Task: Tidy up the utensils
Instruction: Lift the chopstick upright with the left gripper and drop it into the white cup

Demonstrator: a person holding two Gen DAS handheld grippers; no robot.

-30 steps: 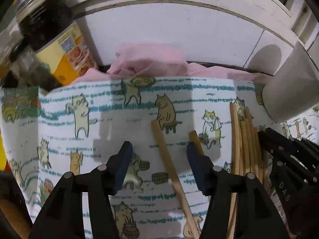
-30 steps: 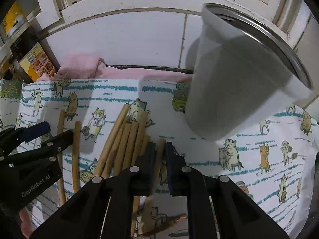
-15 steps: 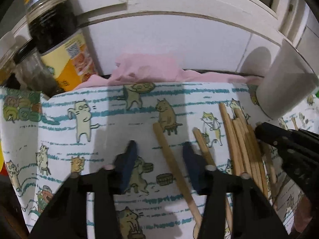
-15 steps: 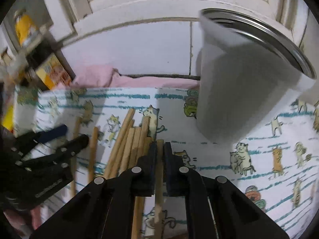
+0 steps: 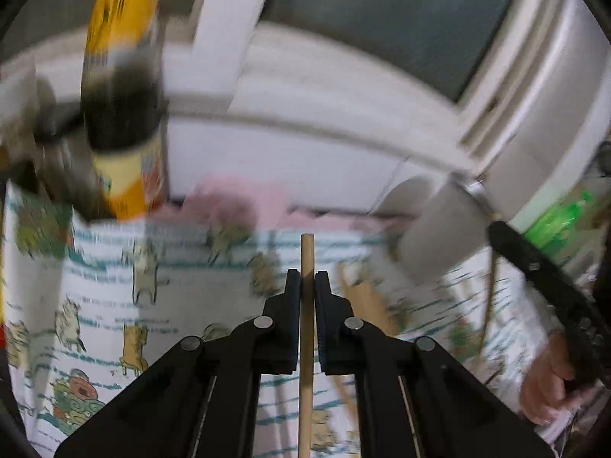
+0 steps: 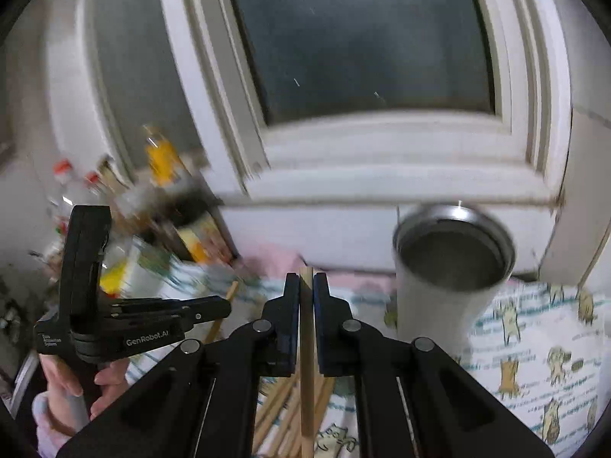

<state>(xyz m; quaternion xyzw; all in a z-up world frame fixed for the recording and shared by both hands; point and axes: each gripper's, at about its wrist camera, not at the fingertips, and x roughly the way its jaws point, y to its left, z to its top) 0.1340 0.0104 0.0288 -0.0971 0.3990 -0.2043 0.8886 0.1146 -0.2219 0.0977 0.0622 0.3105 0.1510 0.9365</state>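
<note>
My left gripper [image 5: 306,280] is shut on a wooden chopstick [image 5: 306,339] and holds it above the cat-print cloth [image 5: 114,305]. My right gripper [image 6: 305,282] is shut on another wooden chopstick [image 6: 306,362], lifted above the cloth [image 6: 534,343]. A steel cup [image 6: 450,267] stands open-topped to the right of the right gripper; it also shows at the right in the left wrist view [image 5: 431,236]. More chopsticks [image 6: 282,400] lie on the cloth below the right gripper. The left gripper shows at the left of the right wrist view [image 6: 225,305].
A dark sauce bottle [image 5: 122,114] with a yellow label stands at the back left with other bottles [image 6: 76,191]. A pink cloth [image 5: 229,198] lies along the wall. A white window frame [image 6: 382,175] rises behind. A green item [image 5: 561,217] sits far right.
My left gripper has closed on a chopstick and lifted it. My right gripper has risen with its chopstick, and both views have tilted up toward the window.
</note>
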